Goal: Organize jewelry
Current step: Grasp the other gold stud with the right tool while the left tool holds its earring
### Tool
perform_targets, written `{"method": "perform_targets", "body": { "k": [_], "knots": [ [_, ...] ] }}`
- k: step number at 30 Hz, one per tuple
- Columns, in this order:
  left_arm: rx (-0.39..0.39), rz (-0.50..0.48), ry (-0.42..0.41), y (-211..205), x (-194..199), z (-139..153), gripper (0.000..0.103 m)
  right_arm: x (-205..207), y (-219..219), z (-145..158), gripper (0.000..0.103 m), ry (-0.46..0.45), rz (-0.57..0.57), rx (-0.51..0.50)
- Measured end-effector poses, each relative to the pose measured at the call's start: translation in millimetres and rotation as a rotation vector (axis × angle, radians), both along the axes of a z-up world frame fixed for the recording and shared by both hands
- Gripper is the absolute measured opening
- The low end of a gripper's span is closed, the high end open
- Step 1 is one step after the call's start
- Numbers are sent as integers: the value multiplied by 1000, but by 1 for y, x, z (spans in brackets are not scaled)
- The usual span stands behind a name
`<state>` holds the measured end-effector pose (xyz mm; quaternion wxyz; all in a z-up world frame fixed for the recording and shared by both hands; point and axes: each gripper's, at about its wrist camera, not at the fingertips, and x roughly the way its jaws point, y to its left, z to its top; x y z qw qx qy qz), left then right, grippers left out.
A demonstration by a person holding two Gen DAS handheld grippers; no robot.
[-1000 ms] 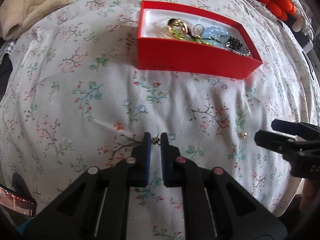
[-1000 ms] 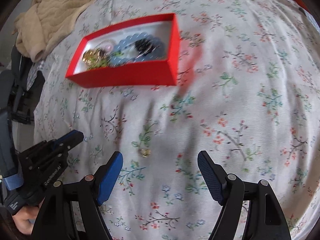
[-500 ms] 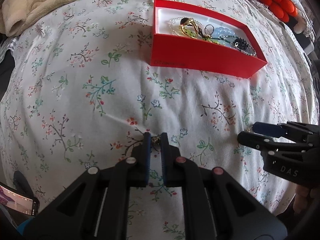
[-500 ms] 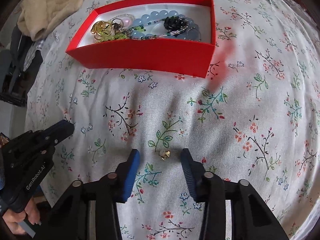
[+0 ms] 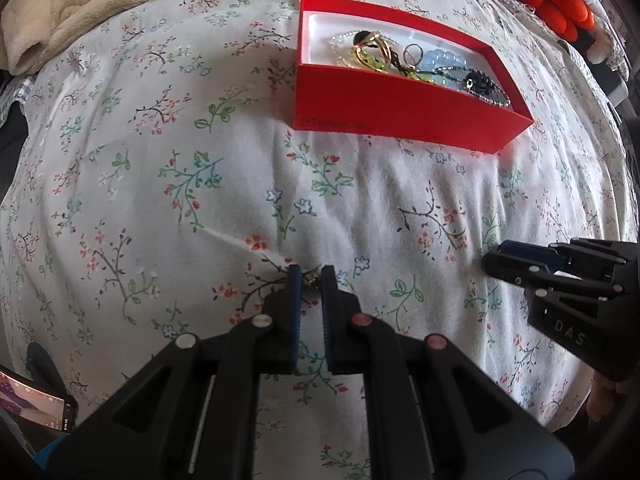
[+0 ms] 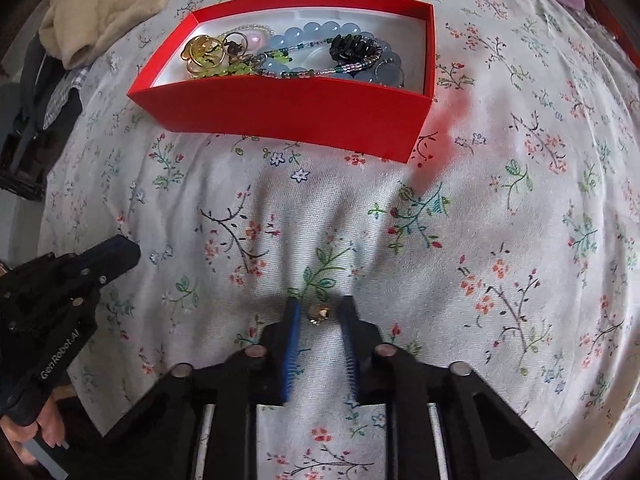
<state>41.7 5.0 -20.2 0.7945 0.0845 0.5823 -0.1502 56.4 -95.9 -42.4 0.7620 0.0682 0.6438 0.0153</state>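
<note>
While the right gripper (image 6: 319, 316) is closing around a tiny gold bead (image 6: 319, 313), not pinching yet, the left gripper (image 5: 307, 280), marked "GenRobot.AI", pinches a small gold piece (image 5: 311, 279). At twelve o'clock sits the red box (image 6: 288, 114) of jewelry.

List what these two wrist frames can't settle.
- Left wrist: piece in left gripper, too small; fingers cover it.
- Right wrist: right gripper closing around gold stud; contact unclear.
- Both: red box near wall hides some jewelry.
</note>
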Motion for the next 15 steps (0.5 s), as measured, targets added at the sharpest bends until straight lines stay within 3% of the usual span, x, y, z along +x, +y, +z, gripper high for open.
{"method": "perform_targets", "body": {
  "k": [15],
  "knots": [
    [-14,-10,-3,-4,2,4,11,-11,-19,8,10,-25,-6,41]
  ]
}}
